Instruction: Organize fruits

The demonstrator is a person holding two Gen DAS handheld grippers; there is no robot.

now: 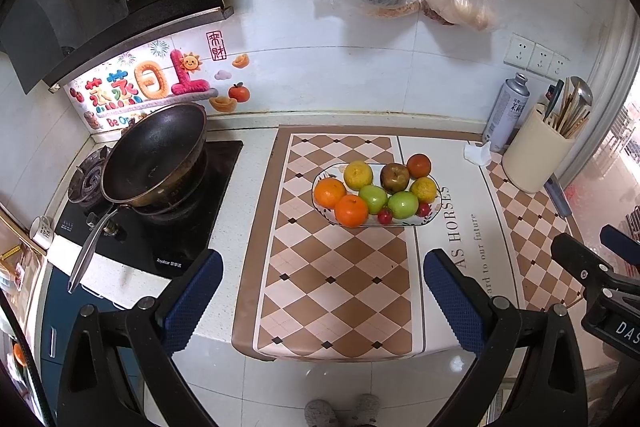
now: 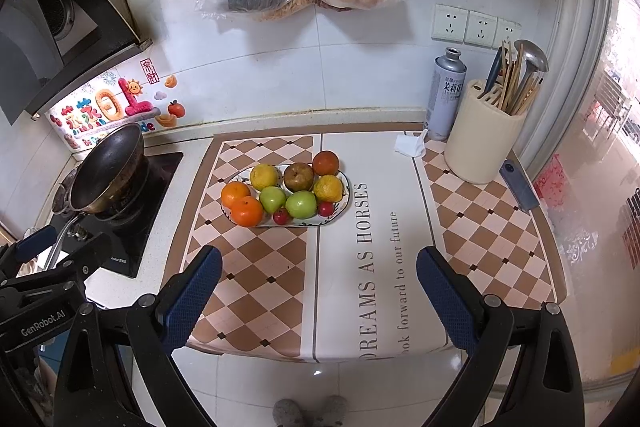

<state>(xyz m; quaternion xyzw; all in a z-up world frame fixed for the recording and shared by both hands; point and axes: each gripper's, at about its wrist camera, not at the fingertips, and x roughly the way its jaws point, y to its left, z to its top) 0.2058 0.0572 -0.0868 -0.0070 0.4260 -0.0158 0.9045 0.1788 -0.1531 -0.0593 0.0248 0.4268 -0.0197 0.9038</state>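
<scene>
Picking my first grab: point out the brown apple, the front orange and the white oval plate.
Brown apple (image 2: 298, 175): right wrist view, middle of its skin.
Front orange (image 2: 247, 211): right wrist view, top face.
White oval plate (image 1: 436, 203): left wrist view, bare right rim.

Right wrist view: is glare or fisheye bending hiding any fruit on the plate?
Right wrist view: window washes out the right edge only; plate and fruit evenly lit, sharp. Left wrist view: same plate clear near centre; straight lines bow toward the edges; dark corners in both views.

Mixed fruits piled on oval plate
</scene>
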